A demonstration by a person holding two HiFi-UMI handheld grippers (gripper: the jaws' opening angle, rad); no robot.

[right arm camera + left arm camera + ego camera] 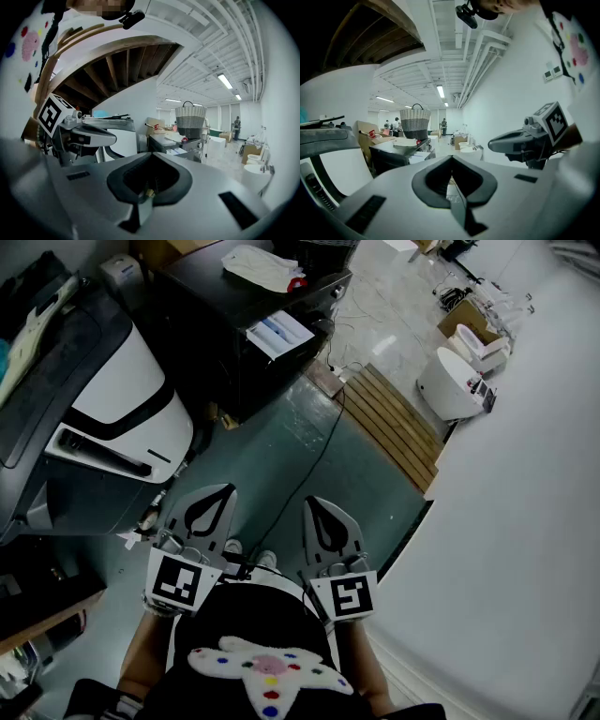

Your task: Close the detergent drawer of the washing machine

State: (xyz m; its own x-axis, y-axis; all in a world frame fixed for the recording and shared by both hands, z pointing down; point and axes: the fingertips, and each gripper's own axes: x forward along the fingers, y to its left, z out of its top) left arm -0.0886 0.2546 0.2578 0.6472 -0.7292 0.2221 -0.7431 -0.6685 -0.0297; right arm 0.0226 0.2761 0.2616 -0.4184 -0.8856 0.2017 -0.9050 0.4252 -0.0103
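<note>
The washing machine [112, 409], white with dark grey trim, stands at the left, and a white panel with a dark slot [98, 451] juts from its front. Both grippers are held close to the person's body, well short of the machine and touching nothing. My left gripper [223, 489] is shut with nothing between its jaws, as its own view confirms [451, 158]. My right gripper [310, 502] is also shut and holds nothing [151, 154]. Each gripper view shows the other gripper alongside, and the machine's white side [333, 168] lies to the left.
A black cabinet [234, 334] with papers and a white cloth stands ahead beyond the machine. A cable [323, 442] runs over the green floor past a wooden slat pallet [398, 423]. A white wall [525, 521] closes the right side. A wicker basket [191, 119] sits farther off.
</note>
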